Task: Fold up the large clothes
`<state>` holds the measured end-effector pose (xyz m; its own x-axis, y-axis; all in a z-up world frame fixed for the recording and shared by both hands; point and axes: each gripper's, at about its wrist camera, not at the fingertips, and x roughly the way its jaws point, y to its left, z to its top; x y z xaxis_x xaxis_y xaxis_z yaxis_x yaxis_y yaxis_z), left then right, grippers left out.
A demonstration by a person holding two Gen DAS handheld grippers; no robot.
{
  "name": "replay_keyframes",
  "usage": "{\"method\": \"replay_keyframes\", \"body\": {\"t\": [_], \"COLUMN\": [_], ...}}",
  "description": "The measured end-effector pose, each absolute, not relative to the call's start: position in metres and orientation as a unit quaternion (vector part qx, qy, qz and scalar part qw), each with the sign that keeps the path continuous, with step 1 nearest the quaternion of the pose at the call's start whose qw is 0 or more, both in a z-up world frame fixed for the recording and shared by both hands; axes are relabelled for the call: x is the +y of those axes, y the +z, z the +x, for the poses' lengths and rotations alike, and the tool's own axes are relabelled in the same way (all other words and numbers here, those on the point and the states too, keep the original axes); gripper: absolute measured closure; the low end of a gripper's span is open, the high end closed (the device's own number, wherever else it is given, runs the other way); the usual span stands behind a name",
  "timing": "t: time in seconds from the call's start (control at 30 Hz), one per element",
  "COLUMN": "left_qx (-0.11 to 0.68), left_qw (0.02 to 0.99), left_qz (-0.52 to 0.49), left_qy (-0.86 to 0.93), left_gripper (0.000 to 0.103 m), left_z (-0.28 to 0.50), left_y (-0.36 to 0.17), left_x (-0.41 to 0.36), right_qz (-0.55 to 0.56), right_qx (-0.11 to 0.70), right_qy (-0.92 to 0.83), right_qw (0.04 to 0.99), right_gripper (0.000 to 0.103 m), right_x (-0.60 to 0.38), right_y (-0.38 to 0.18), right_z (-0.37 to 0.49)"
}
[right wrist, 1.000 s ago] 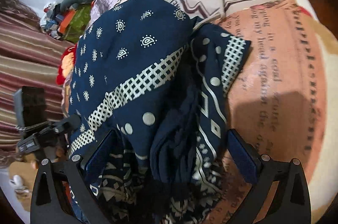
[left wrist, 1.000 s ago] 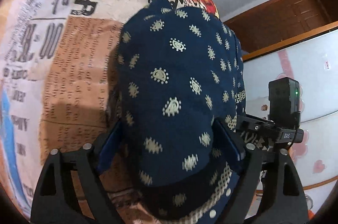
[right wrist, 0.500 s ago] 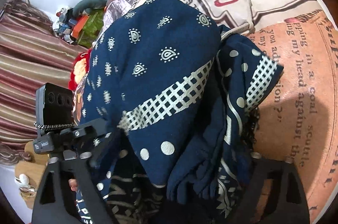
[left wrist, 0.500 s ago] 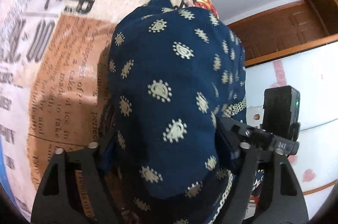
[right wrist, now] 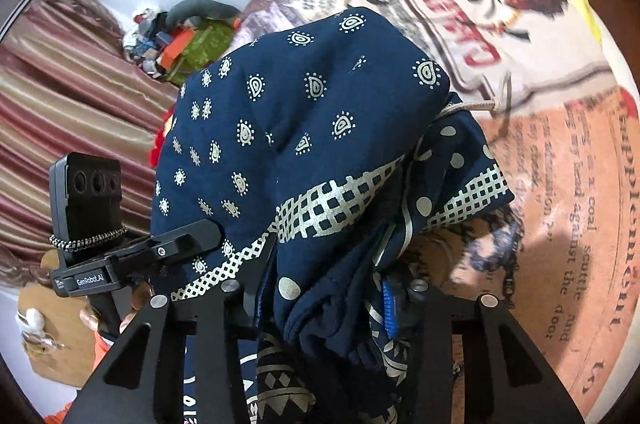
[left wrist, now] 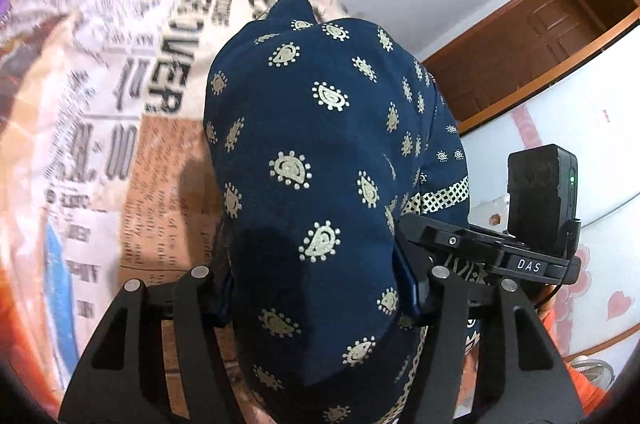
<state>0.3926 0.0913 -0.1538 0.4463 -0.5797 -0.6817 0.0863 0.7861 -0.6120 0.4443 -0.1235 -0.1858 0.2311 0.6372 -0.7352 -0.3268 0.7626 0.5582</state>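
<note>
Your left gripper [left wrist: 316, 284] at six o'clock has its jaws closing, with the navy paisley garment [left wrist: 320, 163] bunched between them and both pads pressed into the cloth. Your right gripper [right wrist: 320, 300] is closing too, its jaws squeezed onto a thick wad of the same garment [right wrist: 304, 127], whose lattice-printed band and dotted folds spill toward four o'clock. The cloth mounds up from both tools toward twelve o'clock, over the newspaper-print bedspread [left wrist: 120, 111]. Farther off, at ten o'clock in the right view, sits a pile of clutter [right wrist: 180, 39] beside a striped curtain [right wrist: 60, 111]; at two o'clock in the left view stands a brown wooden door [left wrist: 520, 39].
</note>
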Motion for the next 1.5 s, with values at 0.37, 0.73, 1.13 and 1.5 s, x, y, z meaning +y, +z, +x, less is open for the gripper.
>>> {"method": "replay_keyframes", "body": {"t": [0.37, 0.73, 1.13, 1.5], "left_qx": [0.410, 0.398, 0.480, 0.506], "left_qw": [0.862, 0.873, 0.814, 0.801], "left_qz": [-0.244, -0.256, -0.315, -0.309], "left_qy": [-0.173, -0.118, -0.086, -0.089], "left_gripper": [0.042, 0.042, 0.042, 0.040], "left_z": [0.356, 0.310, 0.315, 0.316], "left_y": [-0.075, -0.075, -0.201, -0.258], "left_x": [0.158, 0.245, 0.309, 0.307], "right_qz": [0.113, 0.092, 0.076, 0.053], "right_qx": [0.467, 0.465, 0.567, 0.624], "right_qy": [0.363, 0.410, 0.386, 0.361], "right_qw": [0.798, 0.779, 0.724, 0.691], "right_gripper": [0.063, 0.063, 0.063, 0.059], "right_x": [-0.056, 0.051, 0.128, 0.135], "right_y": [-0.104, -0.096, -0.205, -0.282], "right_z": [0.417, 0.399, 0.415, 0.436]}}
